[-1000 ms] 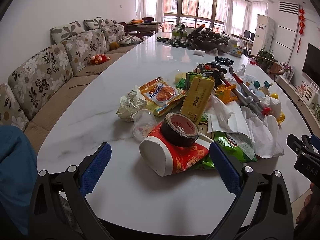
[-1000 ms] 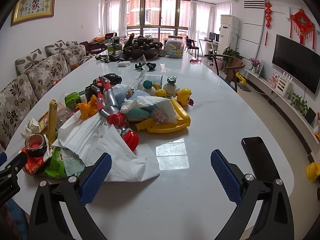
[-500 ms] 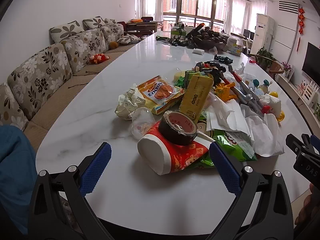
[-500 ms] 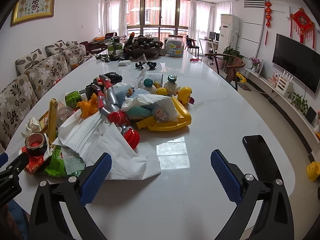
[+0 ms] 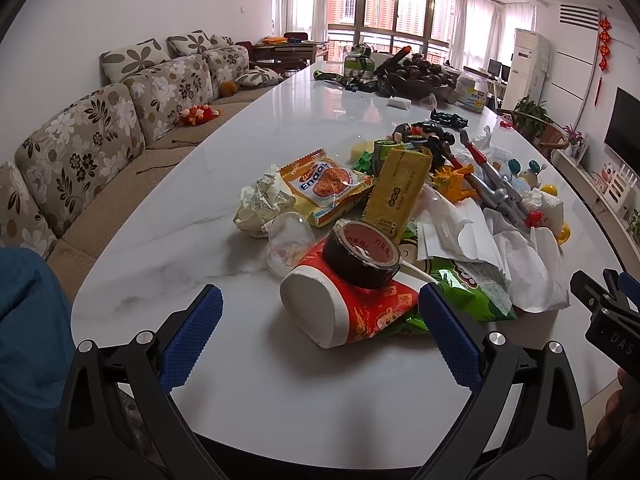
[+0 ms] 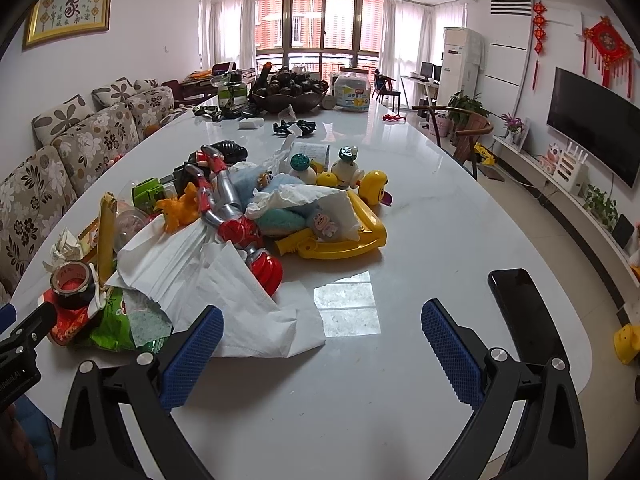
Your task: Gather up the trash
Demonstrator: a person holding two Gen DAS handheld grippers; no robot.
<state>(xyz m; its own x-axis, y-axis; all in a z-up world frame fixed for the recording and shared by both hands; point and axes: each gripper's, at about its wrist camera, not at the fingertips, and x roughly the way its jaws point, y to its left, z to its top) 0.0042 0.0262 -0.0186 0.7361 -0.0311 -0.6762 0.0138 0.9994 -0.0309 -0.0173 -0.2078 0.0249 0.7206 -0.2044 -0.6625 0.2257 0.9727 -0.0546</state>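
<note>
Left gripper (image 5: 320,320) — jaws spread, empty — faces the tipped cup (image 5: 340,308), likely its target; right gripper (image 6: 322,342) likewise spread, holding nothing.

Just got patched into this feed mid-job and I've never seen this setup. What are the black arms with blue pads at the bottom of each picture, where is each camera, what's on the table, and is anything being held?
There is no robot arm: a person holds a two-finger gripper in each hand, with a fisheye camera on each looking forward along its fingers. The blue pads are the fingertips.

The left wrist view shows the left gripper, open and empty, aimed at a tipped red paper cup with a tape roll resting on it. Around it lie a green snack bag, an orange snack packet, a yellow packet, crumpled paper and white tissues.

The right wrist view shows the right gripper, also open and empty, over the white table. Ahead are the same tissues, toys such as a yellow duck, and a black phone near the edge.
</note>
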